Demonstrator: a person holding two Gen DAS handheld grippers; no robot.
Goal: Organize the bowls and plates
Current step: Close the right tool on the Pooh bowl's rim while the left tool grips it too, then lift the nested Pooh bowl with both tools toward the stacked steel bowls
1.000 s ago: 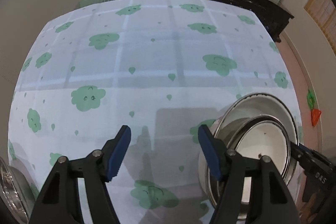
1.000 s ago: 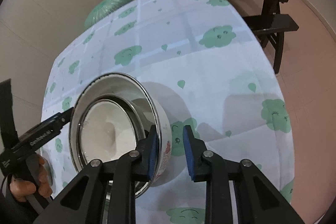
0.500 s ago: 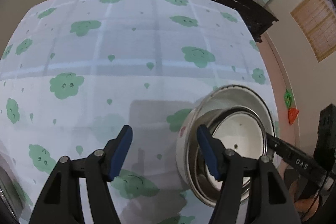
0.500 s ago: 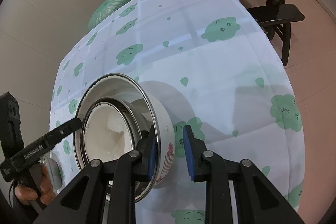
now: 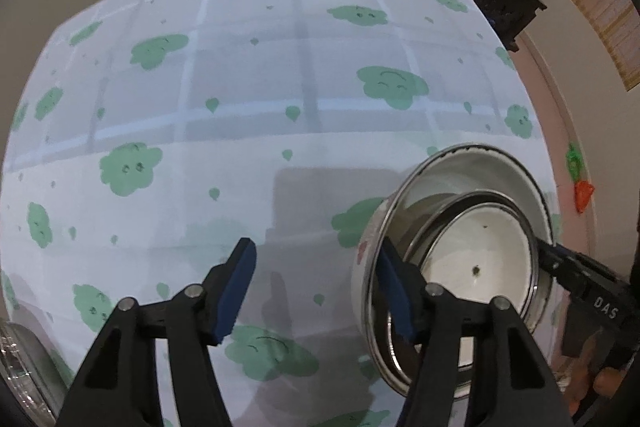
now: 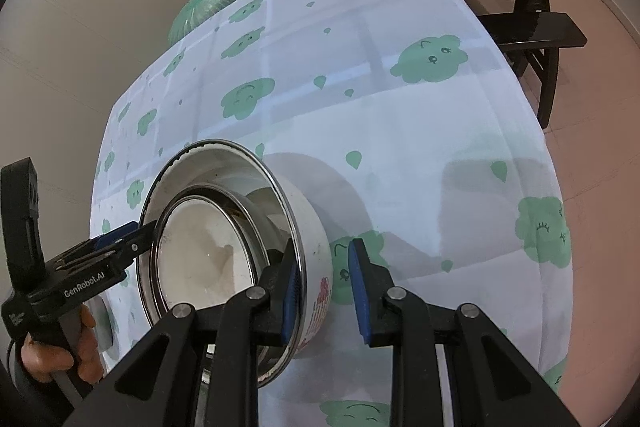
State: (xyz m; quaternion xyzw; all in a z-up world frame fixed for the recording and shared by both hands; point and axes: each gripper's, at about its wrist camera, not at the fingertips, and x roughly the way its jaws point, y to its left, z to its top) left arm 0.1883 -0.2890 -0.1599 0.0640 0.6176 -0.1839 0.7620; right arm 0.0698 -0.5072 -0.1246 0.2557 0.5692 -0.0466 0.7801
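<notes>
Bowls (image 6: 240, 227) nested, tilted on tablecloth (image 5: 280, 107)
Right gripper (image 6: 322, 287) seems to pinch outer bowl's wall; left gripper (image 5: 316, 287) jaws just closing, nothing pinched, one finger (image 5: 394, 291) at rim

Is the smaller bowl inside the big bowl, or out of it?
Inside. The smaller bowl sits nested in the big bowl, its steel rim ringed by the bigger rim; both are tilted.
</notes>
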